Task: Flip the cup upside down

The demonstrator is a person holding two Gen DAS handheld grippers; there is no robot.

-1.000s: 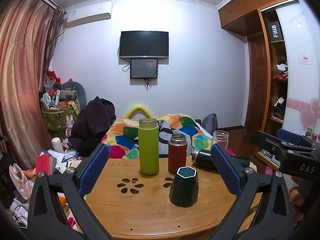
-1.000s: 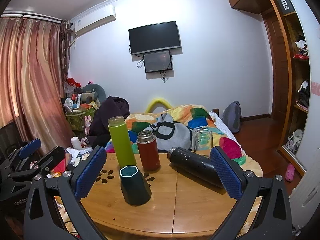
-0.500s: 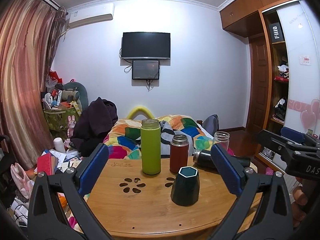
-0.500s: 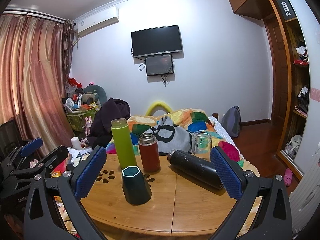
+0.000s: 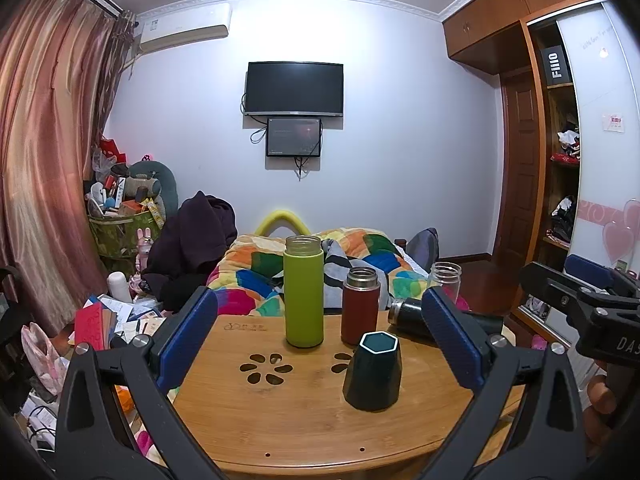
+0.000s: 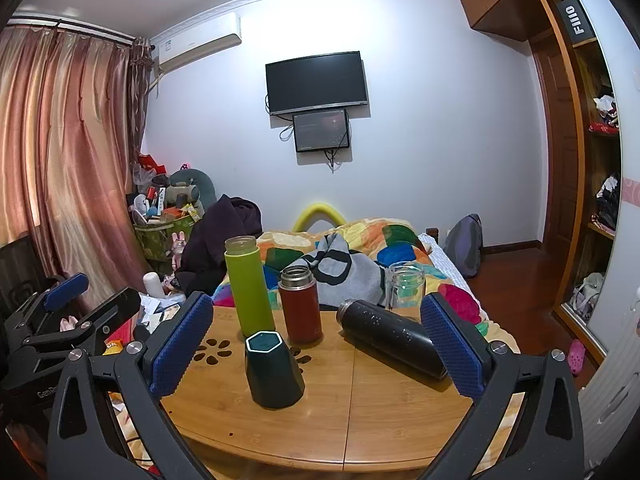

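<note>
A dark green faceted cup [image 5: 373, 371] stands upright, mouth up, on the round wooden table [image 5: 280, 420]; it also shows in the right wrist view [image 6: 273, 369]. My left gripper [image 5: 320, 344] is open and empty, held back from the table's near edge, with the cup ahead and slightly right. My right gripper [image 6: 316, 348] is open and empty, with the cup ahead and slightly left. Each gripper shows at the edge of the other's view: the right one [image 5: 588, 300], the left one [image 6: 68, 312].
Behind the cup stand a tall lime-green bottle [image 5: 303, 290], a dark red flask [image 5: 360, 306] and a clear glass jar [image 6: 405, 286]. A black bottle [image 6: 394, 338] lies on its side at the right. A bed with a colourful blanket [image 5: 360, 252] is beyond the table.
Both views have shifted slightly, so the table objects sit a little further right in each frame. The cup and bottles have not moved. Both grippers stay open.
</note>
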